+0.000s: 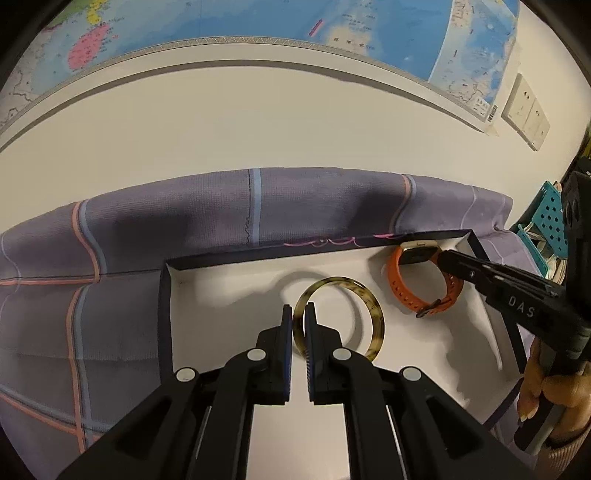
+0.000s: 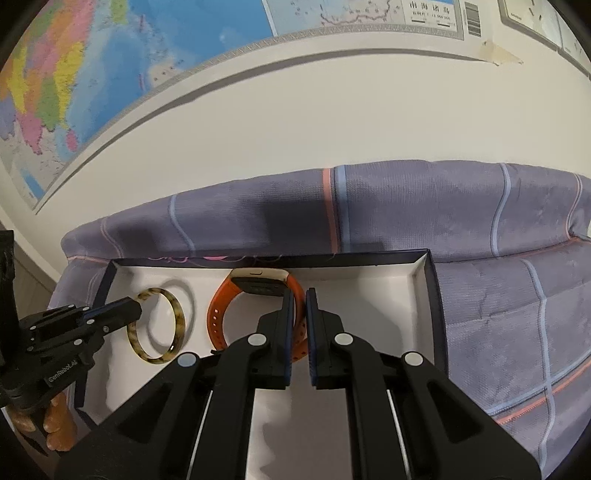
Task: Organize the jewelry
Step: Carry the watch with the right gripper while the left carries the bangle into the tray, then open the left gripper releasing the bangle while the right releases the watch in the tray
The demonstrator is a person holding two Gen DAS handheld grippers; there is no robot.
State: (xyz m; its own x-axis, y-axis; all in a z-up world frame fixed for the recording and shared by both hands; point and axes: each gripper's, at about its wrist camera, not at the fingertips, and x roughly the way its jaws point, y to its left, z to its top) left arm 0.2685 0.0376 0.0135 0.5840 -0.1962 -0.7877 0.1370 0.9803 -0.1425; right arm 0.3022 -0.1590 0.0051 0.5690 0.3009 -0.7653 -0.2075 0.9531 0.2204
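Observation:
A tortoiseshell bangle (image 1: 375, 314) stands upright over the white floor of a shallow box (image 1: 166, 295) with dark walls. My left gripper (image 1: 298, 310) is shut on its near rim. From the right wrist view, the same bangle (image 2: 179, 315) shows at the left with the left gripper (image 2: 138, 306) on it. An orange-strapped watch (image 2: 218, 306) with a gold case sits against the box's far wall (image 2: 369, 260). My right gripper (image 2: 299, 295) is shut on its strap. In the left wrist view, the watch (image 1: 393, 273) and the right gripper (image 1: 441, 256) are at the far right of the box.
The box lies on a purple checked cloth (image 1: 110, 258) that rises behind it against a white wall. A map (image 1: 258, 18) and wall sockets (image 1: 524, 110) hang above. A teal perforated basket (image 1: 550, 218) stands at the right. A person's hand (image 1: 539, 387) holds the right gripper.

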